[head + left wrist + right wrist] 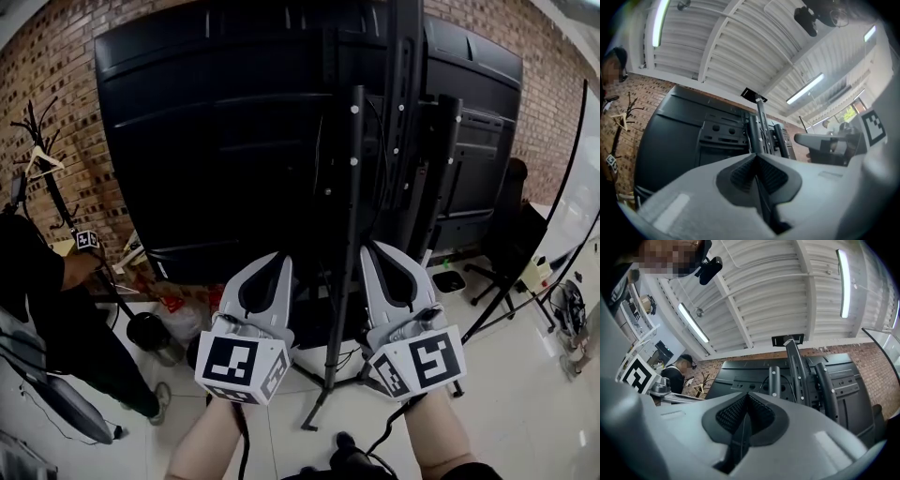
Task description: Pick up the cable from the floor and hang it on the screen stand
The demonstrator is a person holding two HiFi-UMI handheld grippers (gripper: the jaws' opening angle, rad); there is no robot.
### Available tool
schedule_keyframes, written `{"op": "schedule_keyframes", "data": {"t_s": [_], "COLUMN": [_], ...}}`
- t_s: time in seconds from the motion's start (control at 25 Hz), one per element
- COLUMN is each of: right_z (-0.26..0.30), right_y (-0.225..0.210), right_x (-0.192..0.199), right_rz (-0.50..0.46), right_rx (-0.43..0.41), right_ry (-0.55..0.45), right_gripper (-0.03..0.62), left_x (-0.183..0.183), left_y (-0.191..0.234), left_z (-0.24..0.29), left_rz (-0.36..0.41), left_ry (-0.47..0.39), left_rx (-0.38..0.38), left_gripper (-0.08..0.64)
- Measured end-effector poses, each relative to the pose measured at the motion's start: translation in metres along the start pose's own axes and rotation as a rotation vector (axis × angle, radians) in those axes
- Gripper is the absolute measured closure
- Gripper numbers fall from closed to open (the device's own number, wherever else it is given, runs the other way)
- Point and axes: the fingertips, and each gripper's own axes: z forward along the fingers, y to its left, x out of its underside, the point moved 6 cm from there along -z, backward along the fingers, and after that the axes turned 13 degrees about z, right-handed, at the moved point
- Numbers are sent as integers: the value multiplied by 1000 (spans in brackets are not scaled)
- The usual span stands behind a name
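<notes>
The screen stand's black pole (354,187) rises in front of the big screen's dark back (216,141). A thin black cable (322,187) hangs down that back, beside the pole. My left gripper (279,261) points up at the screen just left of the pole, its jaws together. On the pole's other side my right gripper (372,251) is shut too. In the left gripper view the pads (745,171) meet below the pole (761,122). The right gripper view shows closed pads (736,411) with nothing thick between them. A black lead (386,433) trails below my right wrist.
A person in dark clothes (37,300) stands at the left by a coat rack (42,169) and a black bin (148,330). The stand's legs (319,394) spread over the white floor. A dark chair (511,234) and a glass board (577,187) are at the right.
</notes>
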Motion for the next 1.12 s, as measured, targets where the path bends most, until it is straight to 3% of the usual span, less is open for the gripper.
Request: {"op": "schedule_keyframes", "data": {"t_s": [0.2,0.48,0.96,1.12], "right_z": [-29,-65,-111,-128], "right_y": [21,24,21,20], "right_x": [26,51,103,119], "right_rz": [-6,20,62,82], "right_rx": [41,65,-27,-44], "right_ry": [54,53,160,213], "right_gripper": [584,584,586,586], "left_x": [14,40,93,107], "left_y": [-4,-35,-99,-118], "left_z": [-29,-48,-78,-89], "left_rz": [-48,-16,-61,-41], "left_ry": [-37,17,152,187], "left_rx": [23,33,-32,-19], "left_gripper": [555,555,555,555]}}
